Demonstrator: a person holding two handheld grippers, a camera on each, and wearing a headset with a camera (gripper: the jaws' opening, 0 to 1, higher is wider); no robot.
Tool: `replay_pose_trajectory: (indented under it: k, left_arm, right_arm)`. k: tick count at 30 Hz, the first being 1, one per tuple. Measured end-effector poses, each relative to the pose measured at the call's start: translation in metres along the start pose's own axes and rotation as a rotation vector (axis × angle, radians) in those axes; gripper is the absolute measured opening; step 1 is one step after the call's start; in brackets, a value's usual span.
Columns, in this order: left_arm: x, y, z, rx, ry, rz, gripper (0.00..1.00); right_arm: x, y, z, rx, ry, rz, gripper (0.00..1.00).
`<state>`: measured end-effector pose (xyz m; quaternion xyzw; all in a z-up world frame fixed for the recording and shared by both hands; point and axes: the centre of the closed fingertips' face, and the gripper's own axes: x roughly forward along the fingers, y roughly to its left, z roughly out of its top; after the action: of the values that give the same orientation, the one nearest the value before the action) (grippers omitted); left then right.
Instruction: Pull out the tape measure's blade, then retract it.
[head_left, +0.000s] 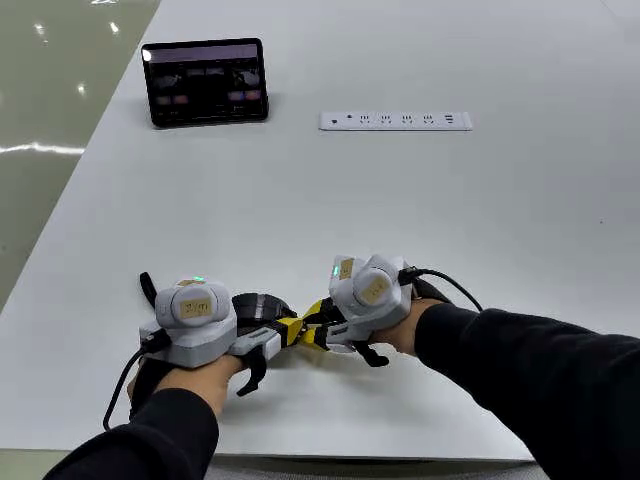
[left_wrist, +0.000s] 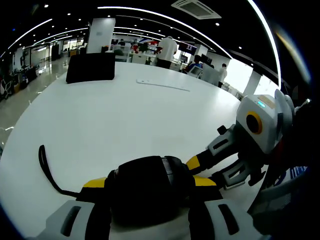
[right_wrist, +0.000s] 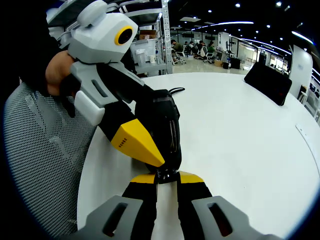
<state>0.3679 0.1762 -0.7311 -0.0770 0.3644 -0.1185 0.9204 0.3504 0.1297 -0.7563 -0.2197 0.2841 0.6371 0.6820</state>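
Firmly, left gripper (left_wrist: 150, 184) clamps tape measure (right_wrist: 162, 125); right gripper (right_wrist: 167, 178) apparently pinches it too.

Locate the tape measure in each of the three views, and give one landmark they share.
Head view: tape measure, low, just left of centre.
Left gripper view: bottom centre, black body gripped between that view's own jaws.
Right gripper view: centre, clamped in jaws from the upper left, its lower end at the view's own jaws.
Shared landmark: tablet, upper left in the first two, upper right in the third.
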Motion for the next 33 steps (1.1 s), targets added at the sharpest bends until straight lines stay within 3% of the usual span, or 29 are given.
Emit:
replay_pose_trajectory:
  k: [8, 13, 16, 19, 21, 24, 26, 28, 30, 32, 33]
  left_arm:
    - [0.000, -0.001, 0.001, -0.010, 0.004, -0.005, 0.60]
    - [-0.001, -0.001, 0.000, -0.004, 0.029, -0.009, 0.61]
    - [-0.007, -0.002, 0.004, 0.032, 0.029, -0.022, 0.59]
    - [-0.017, -0.005, 0.017, 0.045, 0.003, -0.058, 0.60]
    - [-0.023, -0.005, 0.024, 0.048, -0.007, -0.093, 0.68]
    - [-0.034, -0.023, 0.030, 0.002, -0.020, -0.251, 0.71]
    - [-0.040, -0.012, 0.036, 0.106, -0.055, -0.216, 0.81]
    - [-0.043, -0.006, 0.037, 0.161, -0.062, -0.198, 0.92]
    - [-0.047, -0.007, 0.038, 0.173, -0.065, -0.222, 1.00]
    - [-0.051, -0.008, 0.042, 0.201, -0.087, -0.259, 1.00]
    - [-0.054, -0.003, 0.043, 0.200, -0.089, -0.242, 1.00]
  right_arm:
    - [0.000, 0.000, 0.000, 0.003, 0.006, 0.004, 0.11]
    - [-0.001, 0.000, -0.001, 0.013, 0.009, -0.034, 0.12]
    - [-0.005, -0.003, 0.000, 0.034, 0.001, -0.062, 0.19]
    - [-0.019, -0.012, 0.004, 0.058, -0.038, -0.113, 0.23]
    - [-0.031, -0.016, 0.008, 0.079, -0.071, -0.143, 0.28]
    - [-0.051, -0.024, 0.008, 0.116, -0.107, -0.191, 0.30]
    - [-0.065, -0.030, 0.003, 0.167, -0.112, -0.220, 0.32]
    - [-0.078, -0.035, 0.001, 0.176, -0.125, -0.244, 0.36]
    - [-0.098, -0.036, 0.002, 0.180, -0.157, -0.266, 0.38]
    - [-0.117, -0.034, 0.000, 0.169, -0.166, -0.289, 0.40]
    - [-0.125, -0.033, -0.002, 0.163, -0.168, -0.296, 0.41]
